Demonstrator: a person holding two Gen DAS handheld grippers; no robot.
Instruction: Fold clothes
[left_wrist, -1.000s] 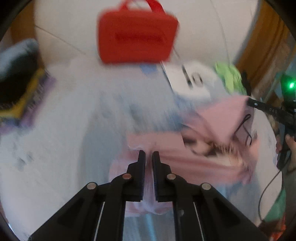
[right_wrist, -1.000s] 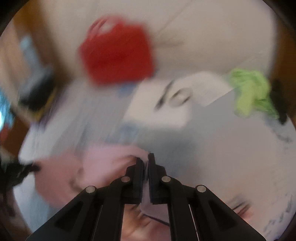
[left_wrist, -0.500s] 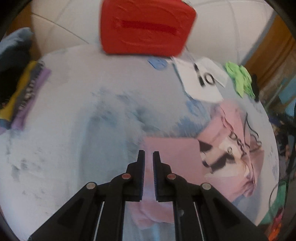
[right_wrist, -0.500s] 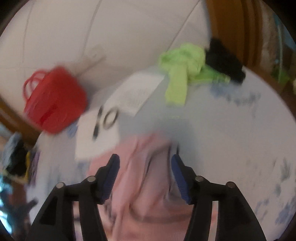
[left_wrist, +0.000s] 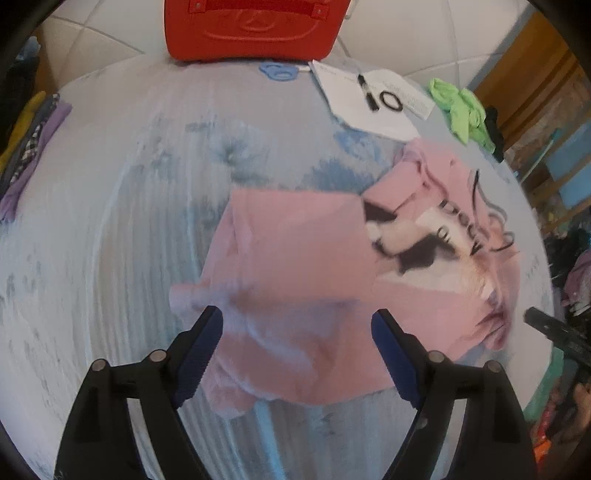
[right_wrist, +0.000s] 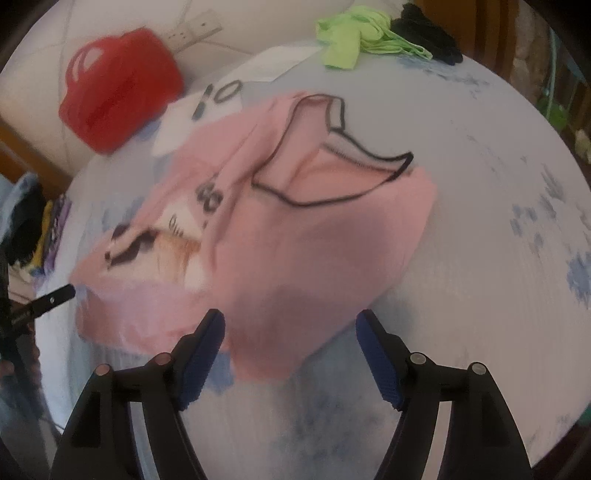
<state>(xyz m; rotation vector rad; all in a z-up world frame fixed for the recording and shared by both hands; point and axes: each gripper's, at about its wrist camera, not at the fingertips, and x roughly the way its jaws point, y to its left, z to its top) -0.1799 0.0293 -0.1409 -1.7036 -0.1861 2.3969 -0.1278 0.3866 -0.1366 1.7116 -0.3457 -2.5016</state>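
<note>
Pink shirt (left_wrist: 295, 258): one item, lying on the pale blue bedsheet (left_wrist: 129, 184), partly folded, with a plain panel laid over towards the left of the left wrist view and the printed front exposed beside it. Black-trimmed neckline visible in the right wrist view.

Left gripper (left_wrist: 296, 349): jaws opening, blue pads wide apart, hanging over the near edge of the folded panel; cloth lies under the gap but neither pad presses on it.

Right gripper (right_wrist: 290, 347): jaws opening, likewise wide, poised over the near corner of the shirt; nothing pinched.

Other items, none in play: red bag (left_wrist: 255, 27) at the far edge; white paper (left_wrist: 369, 99) with a black marker (left_wrist: 367, 90) and ring; green garment (left_wrist: 461, 109); stacked clothes (left_wrist: 29, 133) at the left.

Condition: fold looks loose and uneven, though motion blur makes the creases hard to judge.

Handling note: the next fold probably wants both grippers taking matching corners on one edge, pinching all layers together, lifting only slightly and carrying the edge across evenly so the panel underneath does not drag. Keep clear of the paper.
</note>
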